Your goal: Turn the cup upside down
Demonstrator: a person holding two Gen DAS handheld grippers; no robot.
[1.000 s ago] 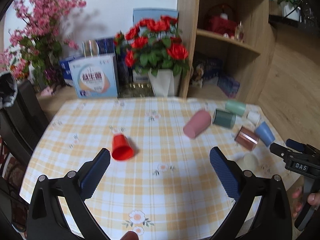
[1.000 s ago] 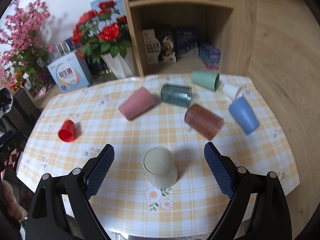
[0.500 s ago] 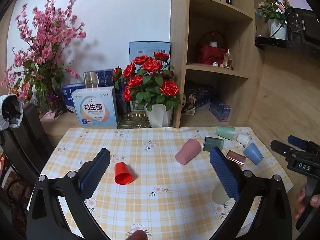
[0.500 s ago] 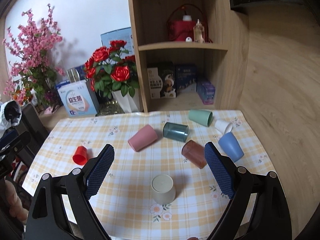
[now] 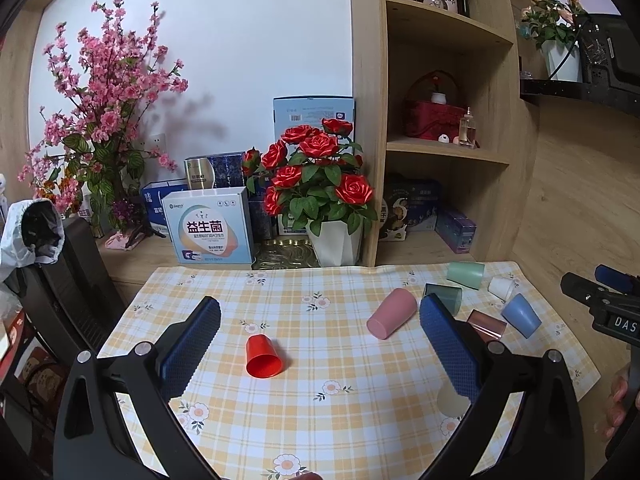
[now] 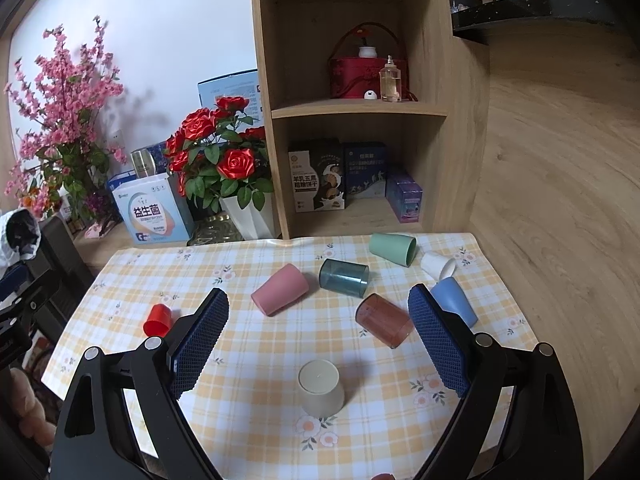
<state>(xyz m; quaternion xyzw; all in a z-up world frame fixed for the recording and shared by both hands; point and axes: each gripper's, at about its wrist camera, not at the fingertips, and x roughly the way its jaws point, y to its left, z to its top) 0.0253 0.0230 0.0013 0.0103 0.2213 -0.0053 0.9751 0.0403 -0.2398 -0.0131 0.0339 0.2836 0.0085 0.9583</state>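
Observation:
A beige cup (image 6: 321, 388) stands upside down near the front of the checked table (image 6: 256, 344); in the left wrist view (image 5: 450, 400) my right finger partly hides it. A small red cup (image 5: 262, 357) stands upside down left of centre, also in the right wrist view (image 6: 158, 319). A pink cup (image 6: 281, 289), a teal cup (image 6: 344, 277), a brown cup (image 6: 383, 320), a green cup (image 6: 393, 249), a white cup (image 6: 438, 265) and a blue cup (image 6: 456, 305) lie on their sides. My left gripper (image 5: 318, 340) and right gripper (image 6: 318, 336) are open, empty, held above the table.
A white pot of red roses (image 5: 320, 184) and boxes (image 5: 210, 226) stand behind the table. A wooden shelf unit (image 6: 360, 100) rises at the back right. A black chair (image 5: 68, 280) is at the left. The right gripper also shows in the left wrist view (image 5: 600, 308).
Both grippers have pulled back and up from the table, so the cups look smaller and lower. No cup has moved.

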